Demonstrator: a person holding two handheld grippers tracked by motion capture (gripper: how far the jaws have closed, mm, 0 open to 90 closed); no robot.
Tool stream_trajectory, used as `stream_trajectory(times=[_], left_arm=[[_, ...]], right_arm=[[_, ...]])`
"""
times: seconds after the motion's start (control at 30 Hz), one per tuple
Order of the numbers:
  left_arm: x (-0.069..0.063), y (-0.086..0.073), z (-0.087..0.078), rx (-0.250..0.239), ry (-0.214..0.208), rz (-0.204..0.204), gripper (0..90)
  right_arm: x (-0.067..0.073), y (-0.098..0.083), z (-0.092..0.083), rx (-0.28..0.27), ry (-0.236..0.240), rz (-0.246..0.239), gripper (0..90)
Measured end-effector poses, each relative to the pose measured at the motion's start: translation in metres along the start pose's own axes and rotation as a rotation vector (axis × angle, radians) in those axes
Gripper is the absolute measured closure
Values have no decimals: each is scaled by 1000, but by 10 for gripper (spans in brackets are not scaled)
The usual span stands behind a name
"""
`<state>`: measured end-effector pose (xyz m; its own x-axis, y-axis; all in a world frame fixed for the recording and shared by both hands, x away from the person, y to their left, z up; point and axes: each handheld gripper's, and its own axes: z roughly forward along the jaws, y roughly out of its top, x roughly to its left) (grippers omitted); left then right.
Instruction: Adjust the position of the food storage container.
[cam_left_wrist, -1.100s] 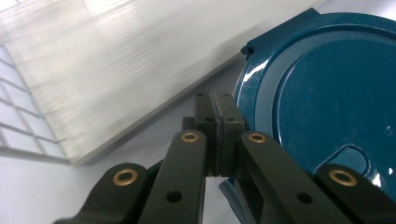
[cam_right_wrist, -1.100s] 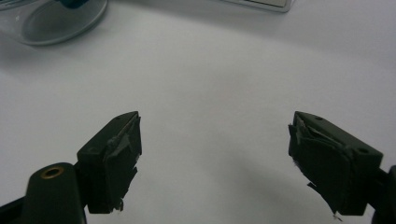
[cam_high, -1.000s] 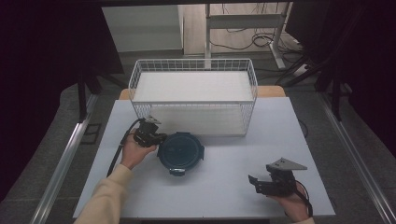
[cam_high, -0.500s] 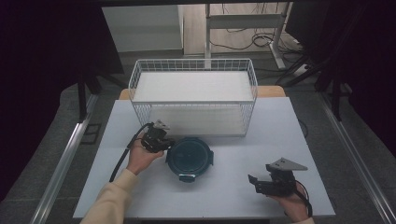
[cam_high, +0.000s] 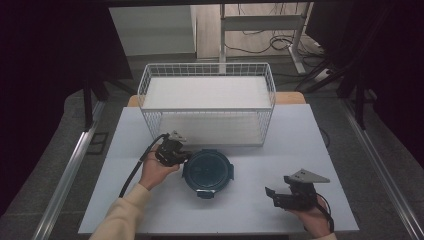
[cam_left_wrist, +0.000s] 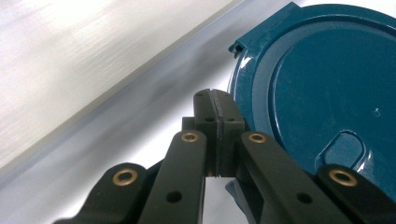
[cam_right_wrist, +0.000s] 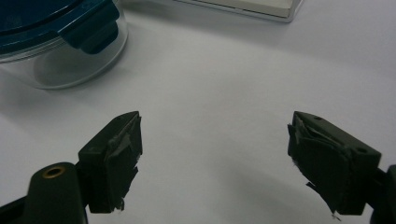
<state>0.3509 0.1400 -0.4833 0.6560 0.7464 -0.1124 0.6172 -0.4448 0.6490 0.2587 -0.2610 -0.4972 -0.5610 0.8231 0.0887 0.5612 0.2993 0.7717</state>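
Observation:
A round clear container with a dark teal clip-on lid (cam_high: 207, 170) sits on the white table, in front of the wire basket. My left gripper (cam_high: 184, 158) is shut with nothing between its pads, and its tip rests against the container's left rim. The left gripper view has the closed jaws (cam_left_wrist: 215, 100) right beside the teal lid (cam_left_wrist: 317, 84). My right gripper (cam_high: 270, 195) rests low at the front right, open and holding nothing, well apart from the container. From the right gripper view, its spread jaws (cam_right_wrist: 215, 135) face bare table, with the container (cam_right_wrist: 60, 42) at the upper left.
A white wire basket (cam_high: 207, 111) with a white floor stands at the back of the table (cam_high: 300, 135), close behind the container. Bare table lies between the container and my right gripper. The table's front edge runs just below both hands.
My left gripper and the container have slid together to the right and slightly toward the front edge. The right gripper has stayed where it was.

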Motion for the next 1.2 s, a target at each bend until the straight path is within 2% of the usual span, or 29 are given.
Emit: stream_trajectory(times=[0.33,0.53,0.6,0.63,0.67,0.73,0.8,0.83,0.87,0.9,0.93,0.97,1.0,1.07,1.1,1.2], left_arm=[[-7,1,1,5,-2,16,900],[-9,2,1,13,-12,17,900],[-7,1,1,5,-26,-15,900],[-2,1,-1,-34,-42,-55,871],[-2,1,-1,-34,-42,-55,862],[2,0,-5,-13,7,-40,856],[5,-2,-11,-14,11,-42,842],[7,-4,-16,-17,10,-47,796],[6,-5,-22,-21,19,-53,796],[6,-7,-28,-32,28,-62,692],[5,-9,-34,-42,31,-68,692],[2,-12,-40,-56,39,-76,561],[0,-15,-46,-65,51,-80,561],[-5,-22,-55,-89,65,-99,450],[-7,-27,-59,-100,58,-114,405],[-12,-42,-66,-108,38,-117,328]], right_arm=[[0,0,1,7,-2,-9,178],[-1,0,-2,-8,12,6,178],[-2,0,-2,-14,13,6,177],[-2,1,-2,-14,13,6,177],[-1,1,-2,-14,14,5,177],[-1,1,-2,-14,13,4,177],[-1,0,-2,-14,11,-4,177],[-1,0,-3,-15,10,-6,178],[-1,0,-3,-15,10,-6,178],[-1,0,-4,-16,9,-7,177],[-1,0,-4,-16,9,-7,177],[-2,0,-4,-21,7,-5,177],[-2,0,-4,-21,7,-5,177],[-2,1,-5,-26,5,-1,177],[-1,1,-6,-29,3,1,177],[0,1,-6,-34,4,-7,176]])
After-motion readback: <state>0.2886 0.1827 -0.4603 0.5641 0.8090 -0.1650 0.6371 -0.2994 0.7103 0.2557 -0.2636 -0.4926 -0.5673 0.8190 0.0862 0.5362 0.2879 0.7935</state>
